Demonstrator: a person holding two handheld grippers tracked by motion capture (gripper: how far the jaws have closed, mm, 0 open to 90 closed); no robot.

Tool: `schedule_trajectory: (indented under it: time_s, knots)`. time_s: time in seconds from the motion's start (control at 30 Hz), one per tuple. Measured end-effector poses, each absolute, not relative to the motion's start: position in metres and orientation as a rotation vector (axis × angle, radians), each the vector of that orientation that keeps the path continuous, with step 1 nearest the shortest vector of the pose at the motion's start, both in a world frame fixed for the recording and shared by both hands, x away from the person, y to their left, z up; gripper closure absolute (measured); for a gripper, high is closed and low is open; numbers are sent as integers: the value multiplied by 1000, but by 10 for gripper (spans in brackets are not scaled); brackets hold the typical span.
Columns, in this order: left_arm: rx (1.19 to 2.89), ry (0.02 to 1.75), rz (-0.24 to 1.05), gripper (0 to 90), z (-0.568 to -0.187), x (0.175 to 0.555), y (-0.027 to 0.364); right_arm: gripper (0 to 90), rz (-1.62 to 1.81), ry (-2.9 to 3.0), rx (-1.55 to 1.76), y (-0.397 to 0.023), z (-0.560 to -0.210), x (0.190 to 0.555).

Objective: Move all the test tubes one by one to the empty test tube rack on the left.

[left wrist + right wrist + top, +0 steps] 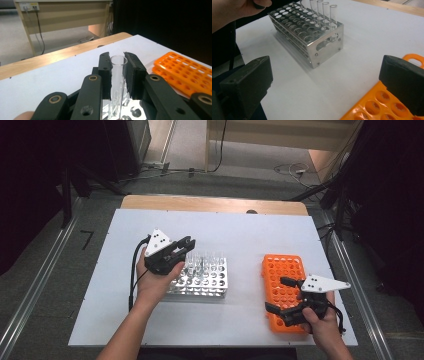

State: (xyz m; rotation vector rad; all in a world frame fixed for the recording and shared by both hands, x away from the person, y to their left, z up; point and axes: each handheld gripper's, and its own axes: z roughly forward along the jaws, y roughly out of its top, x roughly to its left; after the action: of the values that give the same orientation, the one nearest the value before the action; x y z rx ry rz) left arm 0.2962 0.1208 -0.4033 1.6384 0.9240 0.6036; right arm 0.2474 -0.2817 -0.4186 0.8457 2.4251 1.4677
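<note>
The high view looks forward and down over the whole white table [240, 230] from the person's side. The left gripper view sits close behind its jaws, facing across the table toward the orange rack [185, 72] and a far desk [62, 15]. The right gripper view, low and near the tabletop, faces the metal rack [312, 40], shared with the high view [202, 277].

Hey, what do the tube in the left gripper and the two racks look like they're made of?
The tube looks like clear glass or hard plastic: see-through, with a glossy rim. The silver rack looks like polished metal: mirror-like sides, sharp folded edges, small screws. The orange rack looks like moulded plastic: solid bright colour with a dull sheen.
</note>
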Motion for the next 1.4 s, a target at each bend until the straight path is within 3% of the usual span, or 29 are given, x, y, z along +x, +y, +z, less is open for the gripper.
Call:
schedule_trajectory:
  time_s: [1.1, 1.27, 1.4]
  knots:
    - [1758, 1019, 557, 739, -434, 310, 118, 0, 1489, 2379, 896, -292, -418, 252]
    - [1741, 1030, 531, 673, -431, 307, 120, 0, 1483, 2378, 896, -293, -418, 253]
    - [1724, 1026, 499, 540, -427, 301, 122, 0, 1483, 2373, 901, -294, -419, 254]
